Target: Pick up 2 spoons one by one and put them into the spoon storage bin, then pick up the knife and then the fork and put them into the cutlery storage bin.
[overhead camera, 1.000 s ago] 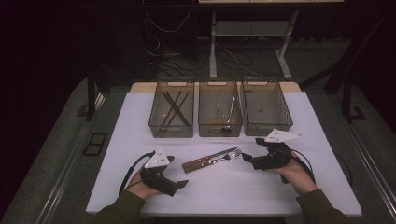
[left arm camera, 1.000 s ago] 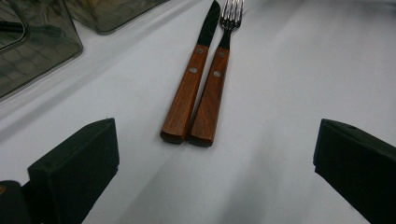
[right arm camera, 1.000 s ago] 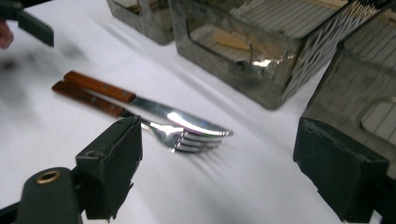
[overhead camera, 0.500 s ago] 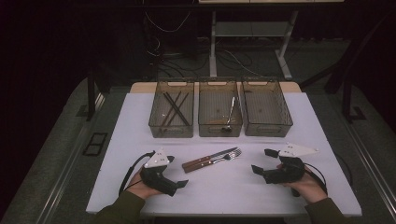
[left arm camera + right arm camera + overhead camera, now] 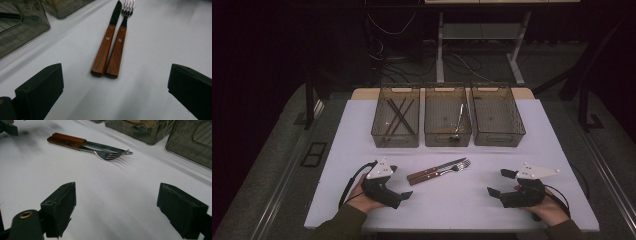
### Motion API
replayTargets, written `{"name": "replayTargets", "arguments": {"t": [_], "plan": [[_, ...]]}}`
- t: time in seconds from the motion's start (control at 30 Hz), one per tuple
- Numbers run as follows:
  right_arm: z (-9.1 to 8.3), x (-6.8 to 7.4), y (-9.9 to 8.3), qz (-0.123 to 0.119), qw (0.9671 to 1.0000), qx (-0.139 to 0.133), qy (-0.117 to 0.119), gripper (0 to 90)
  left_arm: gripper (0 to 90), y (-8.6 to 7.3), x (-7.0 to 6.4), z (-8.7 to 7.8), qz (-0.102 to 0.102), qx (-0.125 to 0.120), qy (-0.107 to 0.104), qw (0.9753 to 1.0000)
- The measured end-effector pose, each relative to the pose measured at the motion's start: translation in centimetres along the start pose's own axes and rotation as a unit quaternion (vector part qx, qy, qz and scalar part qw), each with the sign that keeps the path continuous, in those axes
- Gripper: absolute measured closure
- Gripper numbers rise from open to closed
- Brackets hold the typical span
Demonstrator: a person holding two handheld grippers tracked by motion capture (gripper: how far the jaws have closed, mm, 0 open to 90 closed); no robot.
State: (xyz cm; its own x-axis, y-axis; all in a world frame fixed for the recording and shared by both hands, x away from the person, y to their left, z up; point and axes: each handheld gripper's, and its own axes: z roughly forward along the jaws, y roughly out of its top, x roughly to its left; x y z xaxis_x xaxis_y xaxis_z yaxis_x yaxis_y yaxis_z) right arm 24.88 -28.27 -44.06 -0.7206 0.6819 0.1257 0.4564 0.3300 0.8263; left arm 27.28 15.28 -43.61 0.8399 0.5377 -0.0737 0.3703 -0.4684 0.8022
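A knife point(image 5: 427, 172) and a fork point(image 5: 459, 166) with brown wooden handles lie side by side on the white table point(image 5: 462, 210), in front of the middle bin. My left gripper point(image 5: 399, 184) rests on the table to their left, open and holding nothing. In the left gripper view its jaws point(image 5: 115, 87) frame the handle ends of the knife point(image 5: 105, 50) and fork point(image 5: 118, 47). My right gripper point(image 5: 498, 182) rests open and holding nothing, to the right of the cutlery. The right gripper view point(image 5: 116, 202) has the fork point(image 5: 100, 152) and knife point(image 5: 75, 138) farther off.
Three clear grey bins stand in a row at the back. The left bin point(image 5: 394, 140) holds dark chopsticks point(image 5: 399, 116). A metal utensil point(image 5: 458, 120) lies in the middle bin point(image 5: 447, 141). The right bin point(image 5: 499, 139) looks empty. Bare white table lies between the grippers.
My right gripper has pulled back from the fork's tines, moving right and toward the table's near edge. The left gripper and the cutlery have stayed put.
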Motion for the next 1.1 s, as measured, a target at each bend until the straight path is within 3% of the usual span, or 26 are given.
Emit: {"name": "replayTargets", "arguments": {"t": [0.13,0.6,0.97,1.1], "plan": [[0.1,0.0,-0.1,-0.001,1.0,0.005,0.003,15.8,0.3,0.2,0.0,-0.2,-0.001,0.001,0.003,1.0],[0.2,0.0,-0.1,-0.002,1.0,0.006,0.006,15.8,14.9,1.3,0.2,-0.1,-0.001,0.003,-0.002,1.0],[0.3,0.0,0.0,-0.006,0.9999,0.006,0.007,15.9,31.6,2.7,0.6,0.7,0.014,0.007,-0.002,0.9999],[0.4,0.1,0.0,-0.005,0.9999,0.007,0.006,15.9,39.6,3.2,0.7,1.1,0.003,-0.004,-0.01,0.9999]]}}
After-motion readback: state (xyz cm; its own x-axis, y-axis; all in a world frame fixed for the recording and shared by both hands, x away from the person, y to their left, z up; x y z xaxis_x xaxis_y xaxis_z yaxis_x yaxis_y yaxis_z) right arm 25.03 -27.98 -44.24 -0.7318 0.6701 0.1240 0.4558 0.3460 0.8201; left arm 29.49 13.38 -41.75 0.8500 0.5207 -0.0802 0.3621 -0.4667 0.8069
